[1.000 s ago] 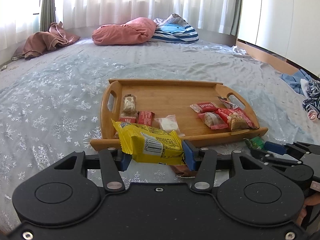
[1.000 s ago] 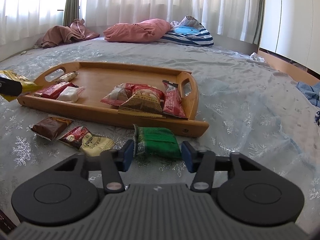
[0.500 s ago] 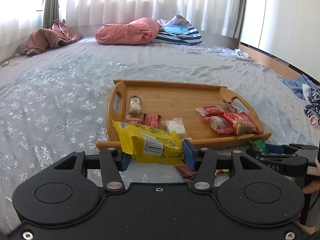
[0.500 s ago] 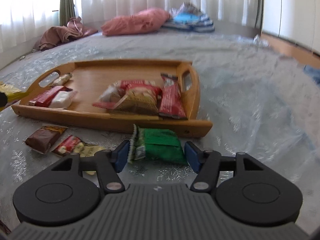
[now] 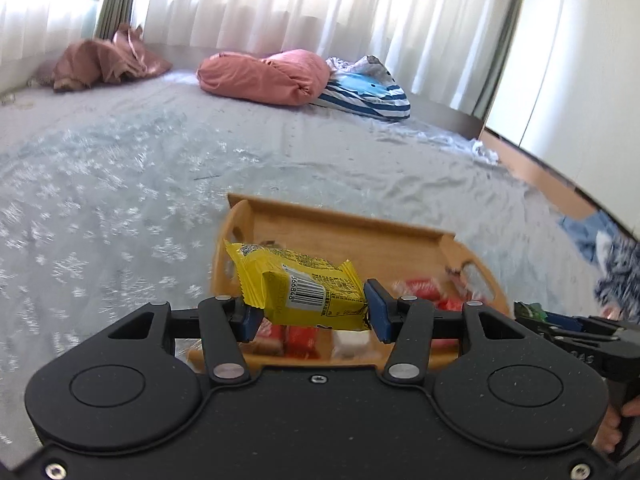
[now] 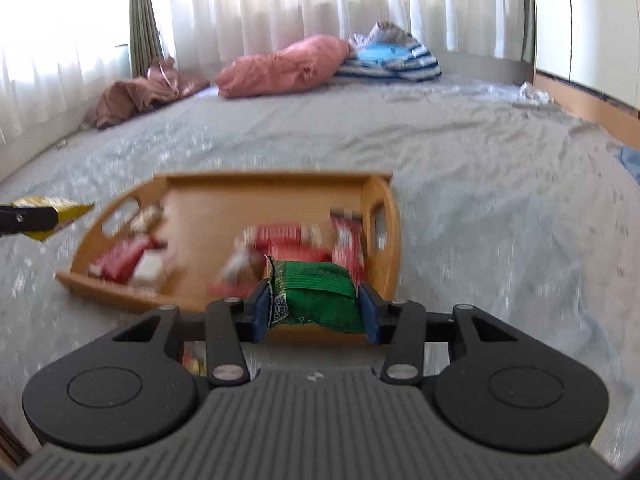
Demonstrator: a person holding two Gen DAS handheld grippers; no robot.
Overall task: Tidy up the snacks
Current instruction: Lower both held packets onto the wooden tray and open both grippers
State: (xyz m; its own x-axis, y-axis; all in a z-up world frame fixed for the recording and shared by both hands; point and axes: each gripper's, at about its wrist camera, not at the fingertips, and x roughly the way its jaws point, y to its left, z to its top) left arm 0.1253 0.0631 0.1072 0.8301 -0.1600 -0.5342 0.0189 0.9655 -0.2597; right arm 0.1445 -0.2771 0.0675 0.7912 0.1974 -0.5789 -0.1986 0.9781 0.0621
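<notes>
Snacks in hand: yellow packet (image 5: 304,292) clamped across its width between the fingers of the left gripper (image 5: 314,318), held in the air over the near left corner of the wooden tray (image 5: 360,240). Green packet (image 6: 316,300) between the fingers of the right gripper (image 6: 314,314), fingers closing, both pads already pressing on the wrapper, which is slightly bowed. Green packet over the near right end of the tray, close to the right handle.

Tray lying on the bed (image 5: 120,200). Red packets (image 6: 280,240) heaped toward its right end, red and white pieces (image 6: 148,270) at its left, bare wood in the middle and along the far wall. Further wrapper (image 6: 195,362) glimpsed on the bed beneath the right gripper, kind not discernible. Both views blurred; labels unreadable.

Step in hand, as judged: carrying both packets in for placing on the tray.

Recommended handling:
- Clear the near rim fully before lowering.
- Aim for bare wood beside each existing group, not on top of the heap.
- Lower close to the tray floor; no dropping from height.
- Part the fingers only after touchdown.
- Withdraw up and back, without dragging the wrappers.
- Keep the two grippers well apart over the tray.
- Avoid extra squeeze on the green packet; contents possibly fragile.
</notes>
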